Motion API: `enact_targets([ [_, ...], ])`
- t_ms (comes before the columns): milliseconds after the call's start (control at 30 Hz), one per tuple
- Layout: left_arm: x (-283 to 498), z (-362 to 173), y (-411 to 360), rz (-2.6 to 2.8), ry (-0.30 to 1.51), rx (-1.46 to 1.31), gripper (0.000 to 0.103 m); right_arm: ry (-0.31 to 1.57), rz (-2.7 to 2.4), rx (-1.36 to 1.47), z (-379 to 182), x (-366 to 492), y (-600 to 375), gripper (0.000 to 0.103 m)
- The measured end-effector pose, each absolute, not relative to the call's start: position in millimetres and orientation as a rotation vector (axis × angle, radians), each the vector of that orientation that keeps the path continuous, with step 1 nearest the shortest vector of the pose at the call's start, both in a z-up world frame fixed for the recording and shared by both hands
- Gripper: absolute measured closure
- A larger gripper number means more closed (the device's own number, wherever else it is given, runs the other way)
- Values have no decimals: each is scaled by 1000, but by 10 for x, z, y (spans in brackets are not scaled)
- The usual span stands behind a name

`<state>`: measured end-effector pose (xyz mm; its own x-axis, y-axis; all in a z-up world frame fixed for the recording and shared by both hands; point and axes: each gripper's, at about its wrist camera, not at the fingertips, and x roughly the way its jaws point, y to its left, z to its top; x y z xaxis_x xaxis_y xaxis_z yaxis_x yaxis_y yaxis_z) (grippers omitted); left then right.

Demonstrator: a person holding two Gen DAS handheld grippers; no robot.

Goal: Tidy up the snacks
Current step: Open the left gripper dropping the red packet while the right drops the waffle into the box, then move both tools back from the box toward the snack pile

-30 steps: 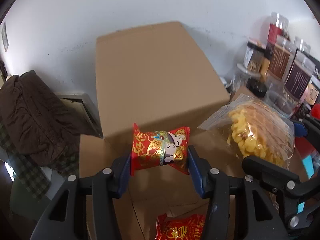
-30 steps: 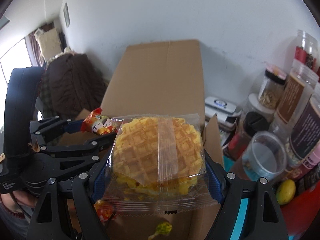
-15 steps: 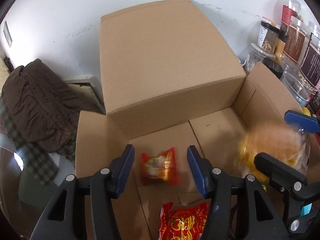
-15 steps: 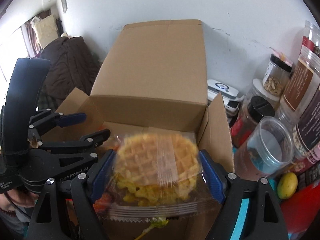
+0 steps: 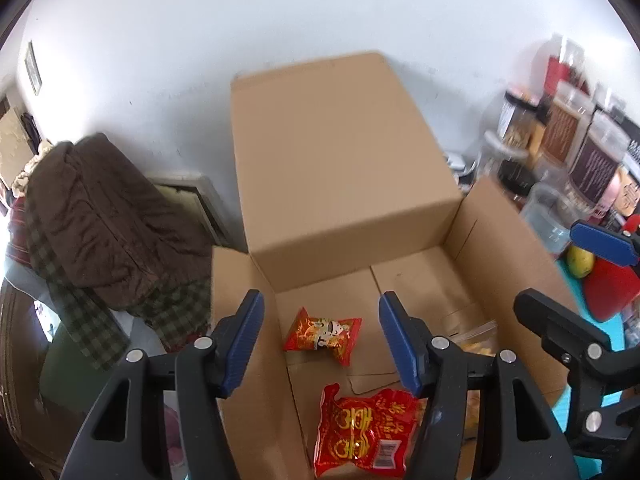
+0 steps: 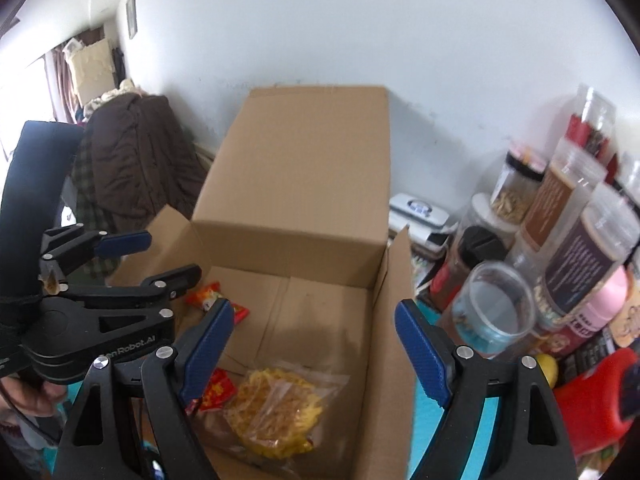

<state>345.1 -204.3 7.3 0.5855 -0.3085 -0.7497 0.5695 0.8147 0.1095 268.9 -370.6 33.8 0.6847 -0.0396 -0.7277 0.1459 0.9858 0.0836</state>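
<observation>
Both grippers hang over the open cardboard box (image 5: 500, 248) with fingers spread wide and empty: the left gripper (image 5: 320, 344) above a small red snack packet (image 5: 323, 334) on the box floor, the right gripper (image 6: 314, 354) above the bagged waffle (image 6: 276, 412) at the near side. A larger red packet (image 5: 366, 428) lies nearer. Jars (image 6: 576, 248) crowd the right.

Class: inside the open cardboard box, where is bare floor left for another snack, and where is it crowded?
Bare floor lies along the back wall and right wall of the cardboard box, beyond the waffle bag. The near left is crowded: small red packet, larger red packet and waffle bag sit close together. Jars crowd the space outside on the right.
</observation>
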Motion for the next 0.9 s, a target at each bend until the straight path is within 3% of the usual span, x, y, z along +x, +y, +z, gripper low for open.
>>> enact_targets([
  [467, 2826, 928, -1683, -535, 631, 280, 44, 649, -143, 93, 1187, 2133, -3495, 19],
  [900, 2158, 1330, -1251, -545, 514, 241, 43, 546, -163, 49, 1610, 1464, -3219, 19],
])
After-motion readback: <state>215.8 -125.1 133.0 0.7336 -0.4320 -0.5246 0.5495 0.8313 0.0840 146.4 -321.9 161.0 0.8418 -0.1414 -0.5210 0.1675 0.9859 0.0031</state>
